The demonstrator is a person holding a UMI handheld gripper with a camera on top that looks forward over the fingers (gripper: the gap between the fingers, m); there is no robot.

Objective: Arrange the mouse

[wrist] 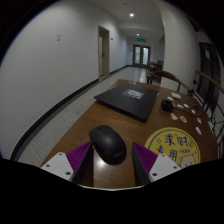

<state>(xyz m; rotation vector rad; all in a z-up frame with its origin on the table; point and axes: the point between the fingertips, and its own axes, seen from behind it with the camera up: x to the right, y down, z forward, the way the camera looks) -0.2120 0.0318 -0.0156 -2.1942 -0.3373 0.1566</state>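
black mouse [108, 143] lying on wooden table [75, 125], between and just ahead of spread gripper [110, 163] fingers, untouched, beside yellow round mat [170, 152]. advisable: centre over body, close evenly on both flanks, avoid skewing before lifting.

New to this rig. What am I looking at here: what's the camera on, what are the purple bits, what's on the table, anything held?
One view only: a wide-angle camera riding on a hand-held two-finger gripper, looking forward along the fingers. A person carries it; there is no robot arm. The purple pieces are the pads on the fingers' inner faces.

On the wooden table a black mouse lies just ahead of the fingers, partly between their tips. The fingers are open, and nothing is held. Beside the mouse is a round yellow mat with printed characters. Further on lies a dark rectangular mat, then small white items too small to identify. A corridor lies beyond.
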